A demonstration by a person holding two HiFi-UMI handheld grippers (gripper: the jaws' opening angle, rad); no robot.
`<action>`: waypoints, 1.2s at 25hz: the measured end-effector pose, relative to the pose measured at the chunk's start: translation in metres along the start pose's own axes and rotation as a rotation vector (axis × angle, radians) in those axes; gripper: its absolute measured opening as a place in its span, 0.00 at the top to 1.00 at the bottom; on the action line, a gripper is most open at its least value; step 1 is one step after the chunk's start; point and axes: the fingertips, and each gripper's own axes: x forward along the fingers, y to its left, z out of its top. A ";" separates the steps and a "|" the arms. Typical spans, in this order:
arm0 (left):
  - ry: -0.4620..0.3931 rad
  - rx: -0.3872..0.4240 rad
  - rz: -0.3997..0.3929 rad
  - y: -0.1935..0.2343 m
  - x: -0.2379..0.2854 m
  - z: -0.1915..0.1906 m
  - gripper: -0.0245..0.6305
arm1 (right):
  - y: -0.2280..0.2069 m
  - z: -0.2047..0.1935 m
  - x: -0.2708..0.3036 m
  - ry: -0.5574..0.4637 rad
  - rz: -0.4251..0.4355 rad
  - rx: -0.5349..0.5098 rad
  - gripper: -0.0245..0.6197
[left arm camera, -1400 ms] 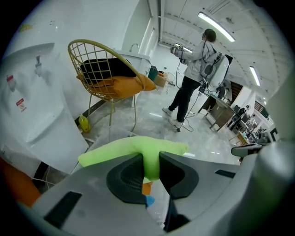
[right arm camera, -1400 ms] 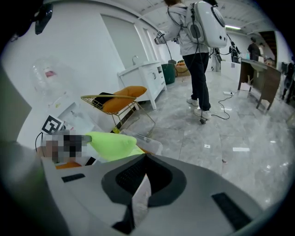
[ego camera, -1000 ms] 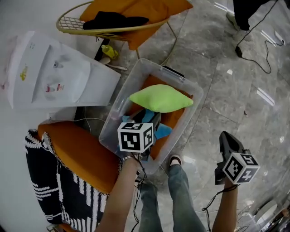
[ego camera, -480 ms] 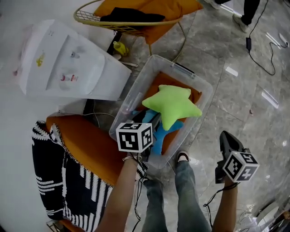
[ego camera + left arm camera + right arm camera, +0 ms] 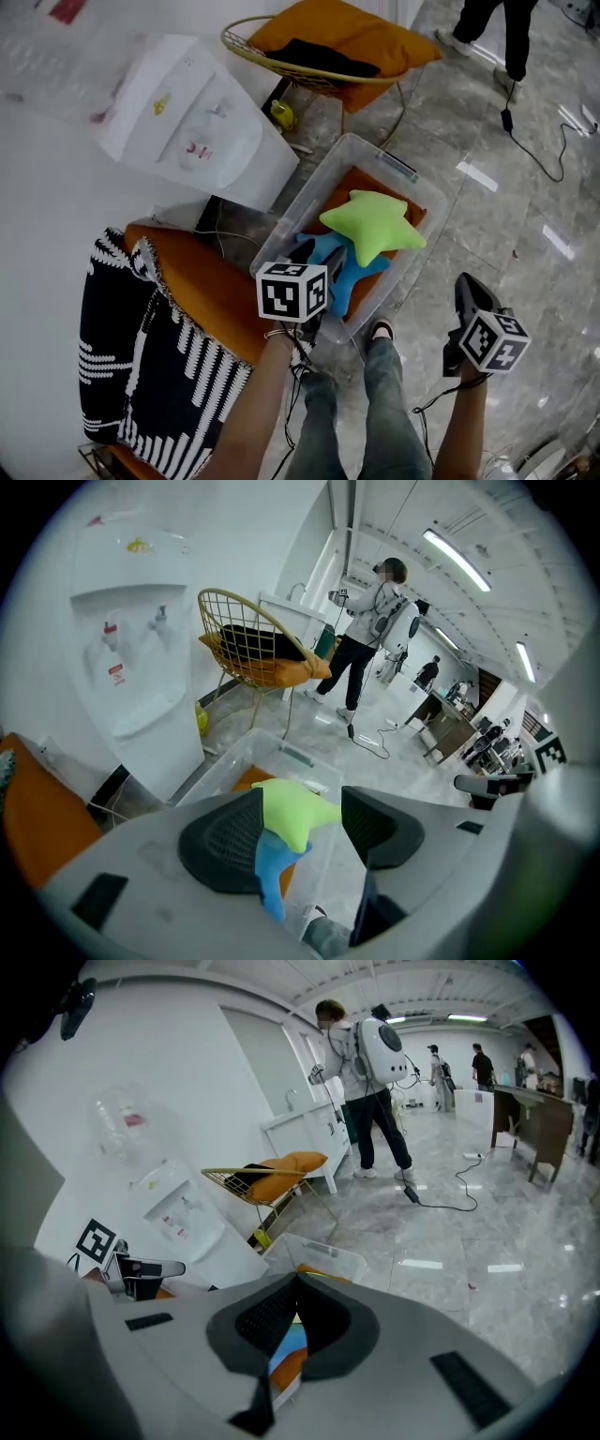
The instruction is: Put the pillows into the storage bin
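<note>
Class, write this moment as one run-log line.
left tool: jaws just been opening, empty | right tool: shut | green star pillow: in storage bin, atop blue pillow

A clear plastic storage bin (image 5: 313, 190), a white water dispenser (image 5: 202, 122) and a gold wire chair (image 5: 272, 62) stand on the grey marble floor (image 5: 487, 216).

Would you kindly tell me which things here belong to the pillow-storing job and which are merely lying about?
Job: clear plastic storage bin; green star-shaped pillow; blue pillow; orange pillow underneath.
Lying about: white water dispenser; gold wire chair; black-and-white patterned throw.
</note>
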 end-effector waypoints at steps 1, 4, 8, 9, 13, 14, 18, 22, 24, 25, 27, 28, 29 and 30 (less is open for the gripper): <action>-0.008 0.003 0.000 -0.003 -0.012 0.003 0.59 | 0.006 0.004 -0.008 -0.007 0.002 -0.008 0.96; -0.051 0.000 0.010 -0.009 -0.050 0.017 0.59 | 0.027 0.019 -0.030 -0.034 0.009 -0.040 0.96; -0.109 -0.007 0.008 -0.017 -0.101 0.038 0.61 | 0.055 0.046 -0.062 -0.089 0.015 -0.064 0.96; -0.124 -0.010 0.009 -0.018 -0.114 0.043 0.63 | 0.063 0.053 -0.070 -0.105 0.016 -0.067 0.96; -0.193 -0.039 0.009 -0.026 -0.173 0.057 0.81 | 0.097 0.071 -0.109 -0.155 0.019 -0.077 0.96; -0.208 -0.045 0.008 -0.028 -0.189 0.058 0.84 | 0.105 0.073 -0.120 -0.165 0.019 -0.079 0.96; -0.272 -0.047 -0.002 -0.039 -0.247 0.067 0.93 | 0.132 0.085 -0.166 -0.220 0.016 -0.097 0.96; -0.374 -0.001 0.016 -0.045 -0.306 0.085 0.95 | 0.161 0.102 -0.210 -0.290 0.016 -0.132 0.96; -0.418 0.011 0.031 -0.045 -0.333 0.090 0.95 | 0.174 0.106 -0.229 -0.316 0.020 -0.142 0.96; -0.436 0.012 0.037 -0.044 -0.344 0.092 0.95 | 0.180 0.107 -0.238 -0.328 0.024 -0.144 0.96; -0.466 0.016 0.042 -0.042 -0.363 0.096 0.95 | 0.192 0.109 -0.251 -0.353 0.032 -0.147 0.96; -0.478 0.022 0.043 -0.042 -0.370 0.098 0.95 | 0.197 0.111 -0.257 -0.366 0.034 -0.151 0.96; -0.487 0.030 0.044 -0.041 -0.376 0.100 0.95 | 0.202 0.113 -0.262 -0.377 0.036 -0.157 0.96; -0.495 0.034 0.045 -0.041 -0.381 0.101 0.95 | 0.207 0.115 -0.265 -0.385 0.038 -0.163 0.96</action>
